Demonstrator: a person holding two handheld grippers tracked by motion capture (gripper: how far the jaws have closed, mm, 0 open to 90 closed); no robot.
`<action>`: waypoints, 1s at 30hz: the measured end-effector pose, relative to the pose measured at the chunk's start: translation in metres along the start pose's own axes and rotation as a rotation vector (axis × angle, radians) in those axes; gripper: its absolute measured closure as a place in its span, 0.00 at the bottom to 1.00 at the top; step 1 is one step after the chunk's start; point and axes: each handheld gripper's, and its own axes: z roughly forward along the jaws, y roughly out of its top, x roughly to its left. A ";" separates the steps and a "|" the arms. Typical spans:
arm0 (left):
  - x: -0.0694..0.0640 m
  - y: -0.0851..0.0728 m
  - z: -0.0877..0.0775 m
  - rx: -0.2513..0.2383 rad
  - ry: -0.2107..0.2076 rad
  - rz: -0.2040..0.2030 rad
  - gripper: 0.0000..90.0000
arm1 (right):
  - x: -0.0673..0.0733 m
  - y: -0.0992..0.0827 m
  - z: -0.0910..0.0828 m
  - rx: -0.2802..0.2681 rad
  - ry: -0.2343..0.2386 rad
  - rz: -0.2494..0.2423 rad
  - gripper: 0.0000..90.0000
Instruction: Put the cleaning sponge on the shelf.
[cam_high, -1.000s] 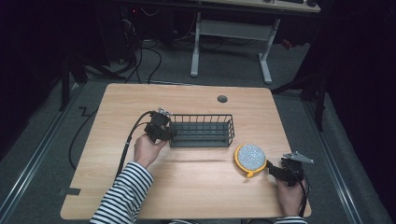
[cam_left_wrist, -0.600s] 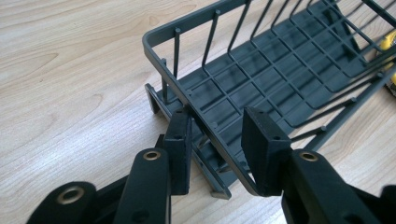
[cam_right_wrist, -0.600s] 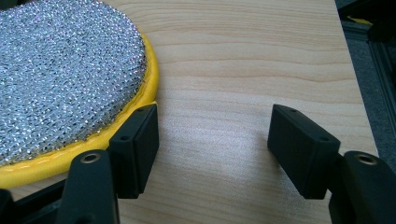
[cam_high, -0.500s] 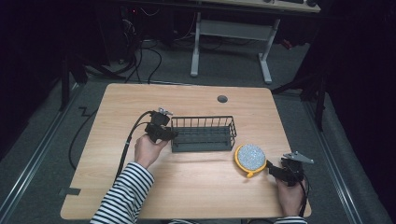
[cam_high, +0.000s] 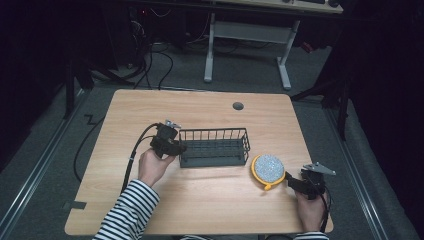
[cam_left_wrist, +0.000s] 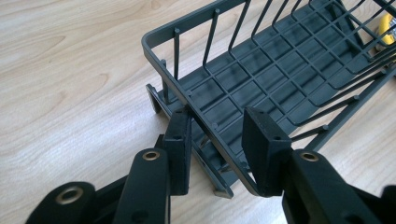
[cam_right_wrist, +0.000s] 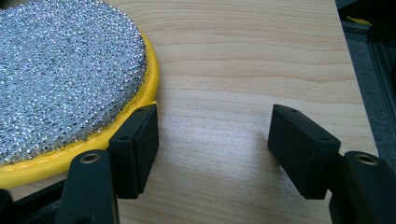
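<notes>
The dark wire dish rack (cam_high: 215, 147) sits mid-table, nearer the front edge. The left gripper (cam_left_wrist: 219, 140) straddles its end rim, jaws apart (not clamped). Beside the rack's right end lies a yellow-rimmed scouring pad (cam_high: 268, 169), partly cut off in the right gripper view; the right gripper (cam_right_wrist: 212, 135) gapes beside it over bare wooden table (cam_high: 210, 200).

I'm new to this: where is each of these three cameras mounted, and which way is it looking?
High view: fixed above the person's side, looking forward and down on the table; both forearms, left gripper and right gripper show.
Left gripper view: rides the left gripper, looking along its open jaws, which straddle the basket end rim.
Right gripper view: rides the right gripper, looking along its open jaws, beside the scrubber.
Shared: the high view also shows basket and scrubber.
</notes>
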 end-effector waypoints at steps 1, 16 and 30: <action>0.000 -0.002 -0.001 -0.001 0.000 0.001 0.71 | 0.000 0.000 0.000 0.000 0.000 0.000 0.38; 0.004 -0.010 -0.018 -0.047 -0.012 -0.005 0.52 | 0.000 0.000 0.000 0.000 0.000 -0.001 0.38; 0.035 -0.067 -0.058 -0.189 0.026 -0.072 0.42 | 0.001 0.000 0.000 -0.002 0.003 -0.008 0.39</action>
